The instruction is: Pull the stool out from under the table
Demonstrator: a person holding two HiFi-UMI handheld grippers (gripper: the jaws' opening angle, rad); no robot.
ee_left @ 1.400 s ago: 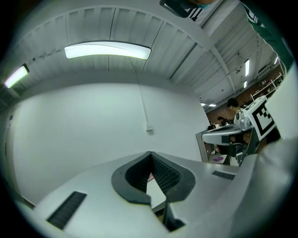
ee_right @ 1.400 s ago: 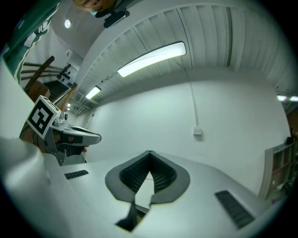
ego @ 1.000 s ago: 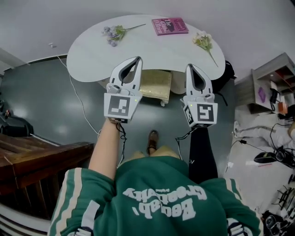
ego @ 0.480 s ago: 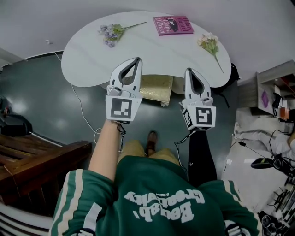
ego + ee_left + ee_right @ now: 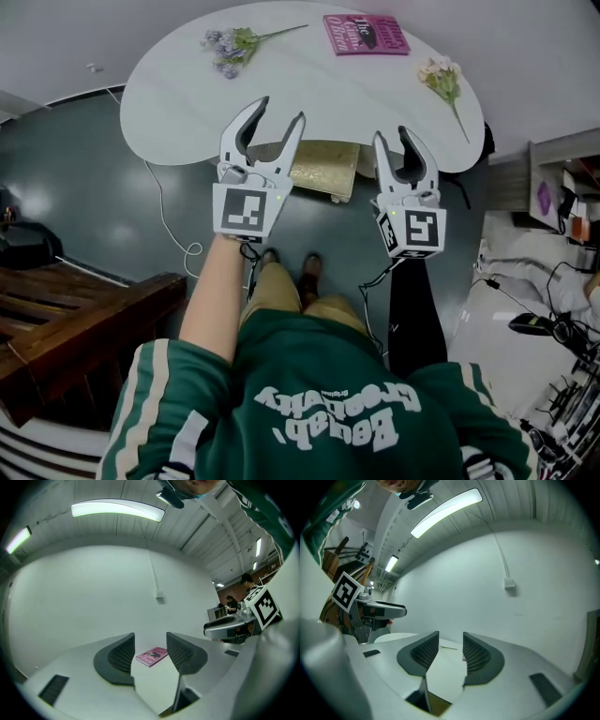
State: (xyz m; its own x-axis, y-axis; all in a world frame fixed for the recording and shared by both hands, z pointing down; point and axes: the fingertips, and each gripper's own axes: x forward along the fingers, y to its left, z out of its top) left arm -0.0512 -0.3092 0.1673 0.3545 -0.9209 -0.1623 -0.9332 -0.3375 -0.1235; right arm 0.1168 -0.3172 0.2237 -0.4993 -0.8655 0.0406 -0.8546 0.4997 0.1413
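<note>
Left gripper (image 5: 279,110) and right gripper (image 5: 393,136) have just been opening, jaws apart and empty, above the stool (image 5: 323,167) tucked under the table (image 5: 187,103) — the pink book's (image 5: 366,34) title is illegible.

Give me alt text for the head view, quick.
Left gripper and right gripper, jaws just opened and empty, reach toward the near edge of a white table, the gold stool under it between them. On top: a pink book, a purple sprig and a white sprig.

Matt white plastic on left gripper (image 5: 279,111) and right gripper (image 5: 393,137); ahead, a smooth white table (image 5: 178,112); between them, the stool (image 5: 323,169) in glittery gold cloth.
</note>
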